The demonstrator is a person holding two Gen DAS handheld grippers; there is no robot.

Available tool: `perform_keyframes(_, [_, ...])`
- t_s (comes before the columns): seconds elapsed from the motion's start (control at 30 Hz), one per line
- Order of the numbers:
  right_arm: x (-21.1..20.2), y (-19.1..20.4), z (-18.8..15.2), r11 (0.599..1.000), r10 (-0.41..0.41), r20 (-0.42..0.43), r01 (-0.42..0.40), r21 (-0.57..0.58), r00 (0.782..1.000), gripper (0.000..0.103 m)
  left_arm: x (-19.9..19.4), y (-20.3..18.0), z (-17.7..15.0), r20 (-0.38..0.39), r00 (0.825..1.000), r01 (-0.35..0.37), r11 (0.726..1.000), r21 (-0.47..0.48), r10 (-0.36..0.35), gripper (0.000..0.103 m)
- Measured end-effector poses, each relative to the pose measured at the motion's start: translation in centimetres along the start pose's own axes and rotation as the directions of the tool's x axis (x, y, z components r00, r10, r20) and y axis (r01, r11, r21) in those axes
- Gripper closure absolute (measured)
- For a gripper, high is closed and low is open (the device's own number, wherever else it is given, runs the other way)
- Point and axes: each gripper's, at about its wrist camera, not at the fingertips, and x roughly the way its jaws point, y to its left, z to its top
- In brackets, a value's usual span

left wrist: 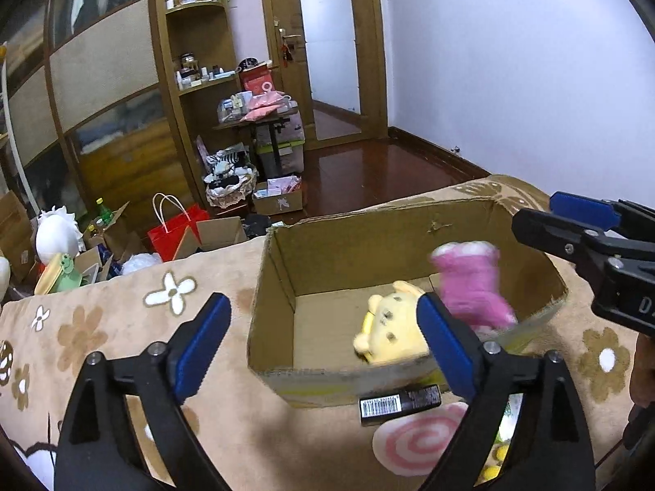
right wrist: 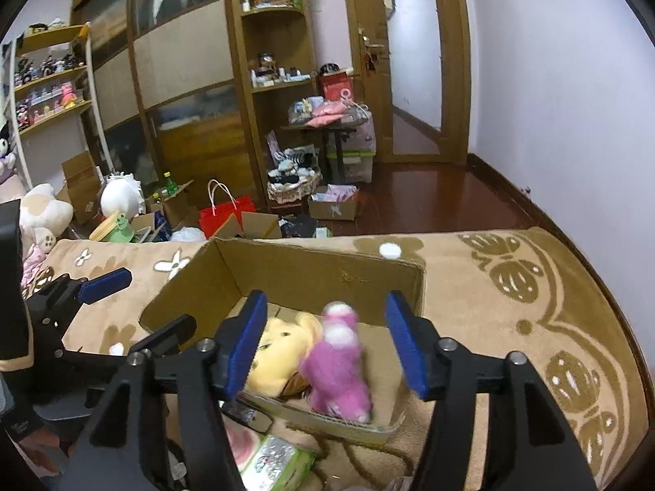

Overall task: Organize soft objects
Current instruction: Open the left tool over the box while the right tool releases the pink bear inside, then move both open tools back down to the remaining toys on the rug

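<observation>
Blue-padded fingers of the left gripper (left wrist: 323, 347) fill the bottom of the left wrist view, spread wide with nothing between them; the tool hangs just short of the near wall of the cardboard box (left wrist: 282, 298), out of the way of the drop. At 3 o'clock in that view the right gripper (left wrist: 532, 217) reaches in over the box's far corner.

From the right wrist view, the right gripper (right wrist: 325, 343) also stands wide open and empty above the box (right wrist: 229, 270). Between its fingers sits a motion-blurred pink plush toy (right wrist: 337, 364), inside the box toward the near wall; the blur suggests it is falling or settling, free of the pads. At its 9 o'clock a yellow plush toy (right wrist: 278, 352) lies on the box floor, touching it.

Open-topped and set on the flower-patterned blanket (right wrist: 511, 327), the box serves as the collecting bin, so soft toys end up together there. A black barcoded item (left wrist: 399, 403) lies on the blanket just outside the near wall, and a green wrapped packet (right wrist: 282, 460) sits at 6 o'clock.
</observation>
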Motion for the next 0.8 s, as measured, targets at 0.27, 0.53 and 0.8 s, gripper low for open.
perform_keyframes(0.27, [-3.3,0.8,-0.1,1.0,0.011,0.033,-0.011,0.016,0.999,0.008,-3.5,0.8,-0.5,0.015,1.0,-0.017,0.999,-0.039,0.018,0.004])
perform_keyframes(0.53, [-7.4,0.9,-0.6,0.998,0.002,0.053,-0.005,0.055,0.999,0.001,-7.7,0.9,-1.1,0.015,1.0,0.003,0.999,-0.051,-0.002,0.004])
perform_keyframes(0.8, [-10.6,2.3,-1.9,1.0,-0.019,0.062,0.017,0.023,0.998,0.001,-11.2,-0.2,-2.5,-0.031,0.999,0.026,0.999,-0.02,-0.027,0.004])
